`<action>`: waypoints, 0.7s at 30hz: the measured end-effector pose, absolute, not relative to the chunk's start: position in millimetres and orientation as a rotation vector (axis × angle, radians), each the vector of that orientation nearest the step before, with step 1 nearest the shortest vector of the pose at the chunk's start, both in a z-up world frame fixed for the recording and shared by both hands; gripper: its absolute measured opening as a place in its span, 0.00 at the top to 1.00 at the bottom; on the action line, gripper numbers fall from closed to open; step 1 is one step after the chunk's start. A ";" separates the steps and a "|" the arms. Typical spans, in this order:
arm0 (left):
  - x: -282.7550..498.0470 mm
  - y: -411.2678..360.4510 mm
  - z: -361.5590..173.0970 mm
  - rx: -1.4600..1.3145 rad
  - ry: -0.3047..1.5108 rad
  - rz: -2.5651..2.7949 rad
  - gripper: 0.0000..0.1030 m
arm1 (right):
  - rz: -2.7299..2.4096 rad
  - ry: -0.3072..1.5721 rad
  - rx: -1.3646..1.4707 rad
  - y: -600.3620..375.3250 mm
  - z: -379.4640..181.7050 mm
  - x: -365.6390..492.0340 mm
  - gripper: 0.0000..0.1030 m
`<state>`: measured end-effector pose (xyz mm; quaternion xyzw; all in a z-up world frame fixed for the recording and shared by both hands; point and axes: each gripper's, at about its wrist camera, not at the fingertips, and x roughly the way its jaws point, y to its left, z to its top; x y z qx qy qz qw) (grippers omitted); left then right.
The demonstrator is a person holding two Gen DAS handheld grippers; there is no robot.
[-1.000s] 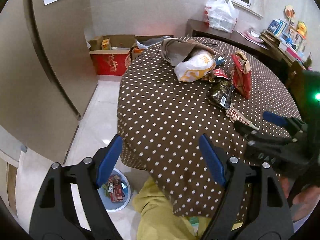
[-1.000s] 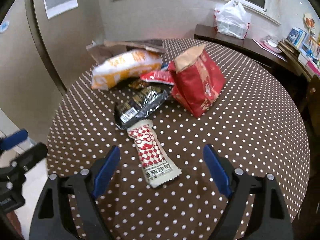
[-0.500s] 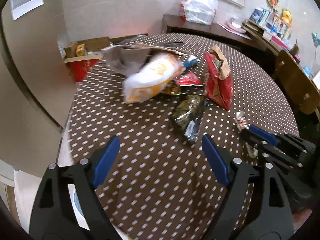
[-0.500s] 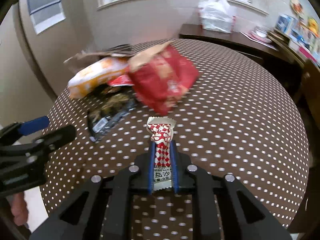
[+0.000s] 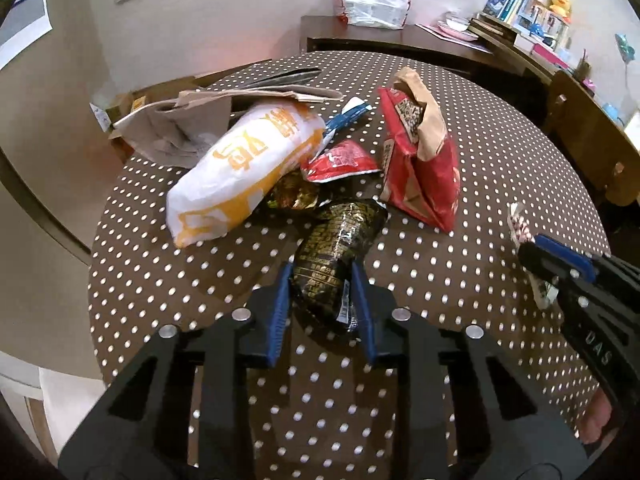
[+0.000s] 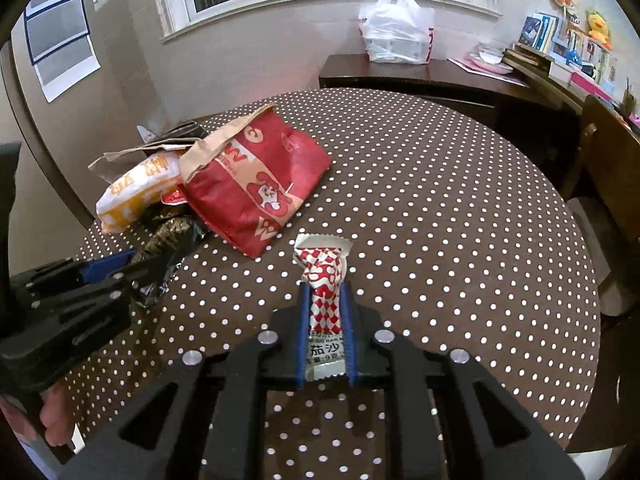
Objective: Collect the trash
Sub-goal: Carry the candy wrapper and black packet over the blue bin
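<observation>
Both grippers clamped on crinkly wrappers

Left gripper (image 5: 322, 280), jaws just closing, pinches the glossy black packet (image 5: 340, 240); right gripper (image 6: 324, 300) grips the red-checked sachet (image 6: 325, 280).

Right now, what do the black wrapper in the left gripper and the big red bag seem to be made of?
The black wrapper looks like glossy plastic or foil film: it shows sharp highlights and fine crinkles. The left gripper has just been closing, with this wrapper between its pads. The red bag looks like matte paper: its brown top edge is folded and its creases are soft.
</observation>
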<state>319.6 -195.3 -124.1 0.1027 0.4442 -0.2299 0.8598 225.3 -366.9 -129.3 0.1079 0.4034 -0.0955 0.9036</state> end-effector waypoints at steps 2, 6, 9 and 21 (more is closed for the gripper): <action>315.0 -188.7 -125.3 0.201 0.936 -0.468 0.71 | -0.192 0.828 0.213 -357.4 -127.5 219.3 0.86; 304.0 -172.5 -125.2 0.156 0.953 -0.457 0.73 | -0.164 0.819 0.198 -342.1 -122.0 211.1 0.85; 295.5 -162.8 -122.2 0.142 0.952 -0.435 0.75 | -0.141 0.811 0.186 -327.9 -116.9 207.5 0.85; 264.5 -98.0 -107.3 0.058 0.938 -0.318 0.77 | -0.016 0.790 0.165 -268.1 -98.4 200.7 0.85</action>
